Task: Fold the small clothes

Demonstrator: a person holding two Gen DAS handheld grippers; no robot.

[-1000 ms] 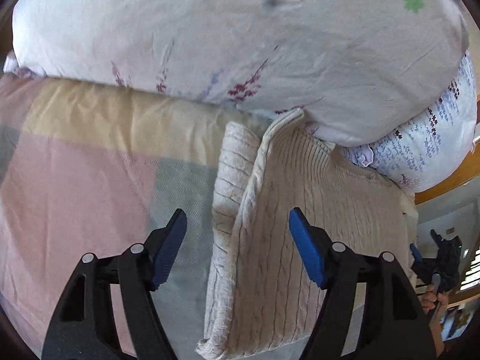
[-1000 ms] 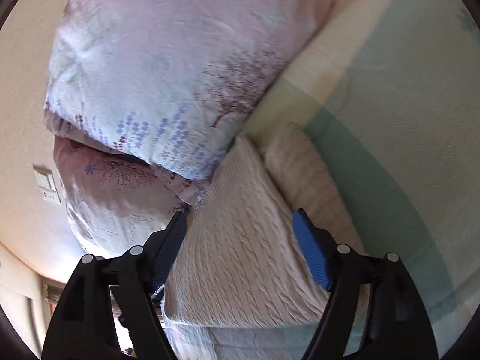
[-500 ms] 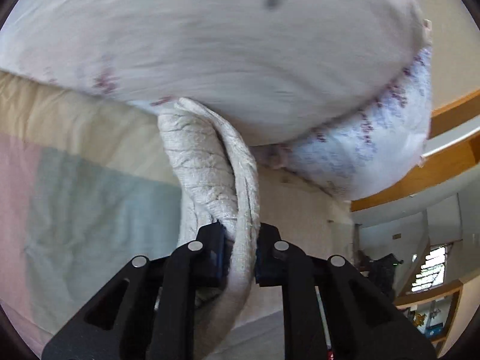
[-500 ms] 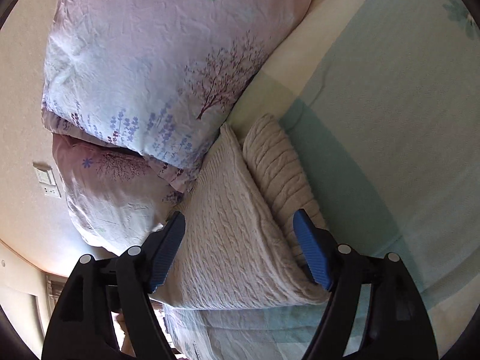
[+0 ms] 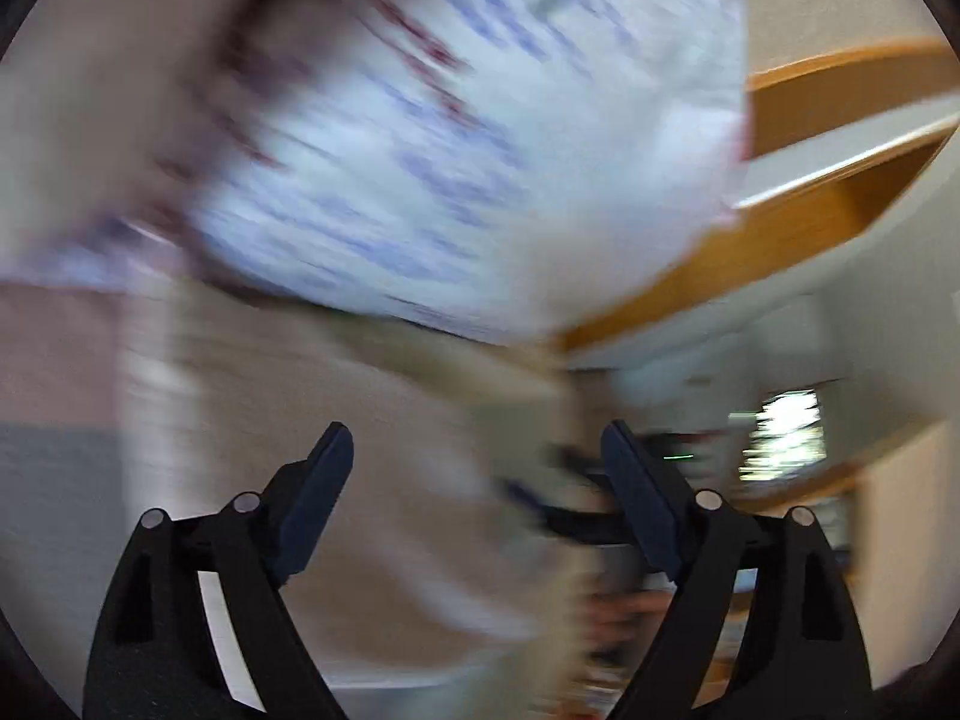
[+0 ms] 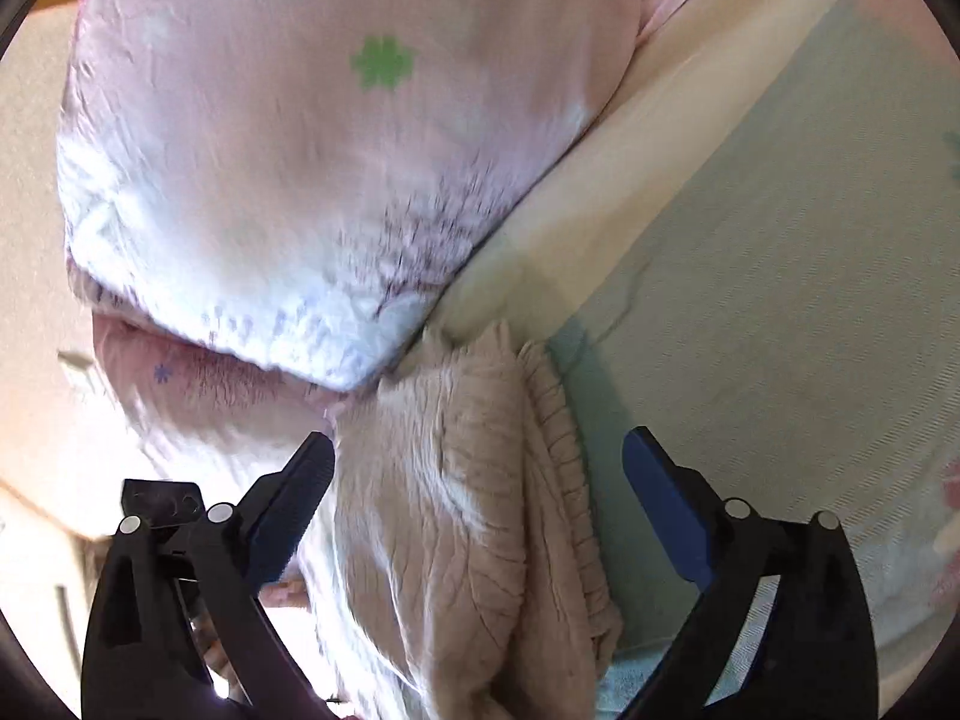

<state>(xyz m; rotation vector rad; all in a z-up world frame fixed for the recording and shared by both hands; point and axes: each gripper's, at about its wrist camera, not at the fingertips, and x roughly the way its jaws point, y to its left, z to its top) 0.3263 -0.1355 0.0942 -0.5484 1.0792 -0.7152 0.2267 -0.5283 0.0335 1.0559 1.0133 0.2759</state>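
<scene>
where the right wrist view is sharp enough to read, the biggest thing is the bed sheet (image 6: 780, 276), a spread of pale green and cream blocks that fills the side of the frame beyond the sweater. next in size is the floral pillow (image 6: 288, 168), pinkish white with a green clover print and purple sprigs, lying on the sheet with its lower corner touching the top end of the sweater; a second pillow (image 6: 198, 378) sits under it, just beside the same end of the sweater. the sweater (image 6: 468, 516) is beige cable knit, bunched lengthwise on the sheet, with a ribbed edge along its side nearest the green block. the right gripper (image 6: 477, 480) has its blue-padded jaws spread wide on either side of the sweater and grips nothing; whether the pads touch the knit i cannot tell. the left wrist view is heavily smeared by motion: a floral pillow shows as a pale blue streaked mass (image 5: 480, 150), with a wooden headboard (image 5: 828, 138) on the far side of it from the sweater. a beige blur below the pillow is probably the sweater (image 5: 390, 510). the left gripper (image 5: 480, 468) is also wide open, with nothing between its pads.
</scene>
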